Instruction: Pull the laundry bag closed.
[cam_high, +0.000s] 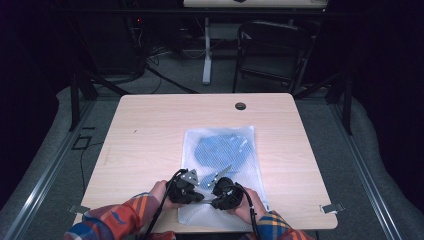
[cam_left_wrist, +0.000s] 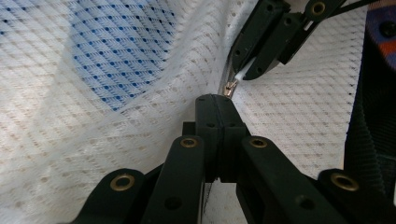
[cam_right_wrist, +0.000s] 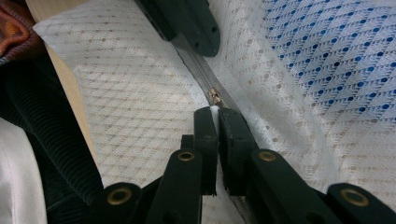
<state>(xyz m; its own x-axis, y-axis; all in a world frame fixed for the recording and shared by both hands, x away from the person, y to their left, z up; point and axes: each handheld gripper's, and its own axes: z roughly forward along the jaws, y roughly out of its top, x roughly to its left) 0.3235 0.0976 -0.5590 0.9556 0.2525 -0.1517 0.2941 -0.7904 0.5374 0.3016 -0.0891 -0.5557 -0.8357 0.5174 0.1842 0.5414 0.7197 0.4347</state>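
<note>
A white mesh bag (cam_high: 220, 155) lies flat on the table (cam_high: 150, 135), at the lower middle of the high view, its near edge by the table's front edge. Inside it is a blue cloth (cam_high: 217, 147), showing through the mesh in the bag's upper half. No label or writing can be read on the bag.

The left gripper (cam_high: 187, 187) and the right gripper (cam_high: 225, 192) sit side by side on the bag's near end, at the bottom centre of the high view.

In the left gripper view, the left gripper's jaws are closed together at the zip line, just below the metal slider (cam_left_wrist: 229, 88); whether they pinch the mesh cannot be told. The right gripper enters at the upper right of that view with the white pull tab (cam_left_wrist: 243, 74) at its tips.

In the right gripper view, its jaws are nearly together, clamped on the white tab, the slider (cam_right_wrist: 215, 96) just above them at frame centre.
</note>
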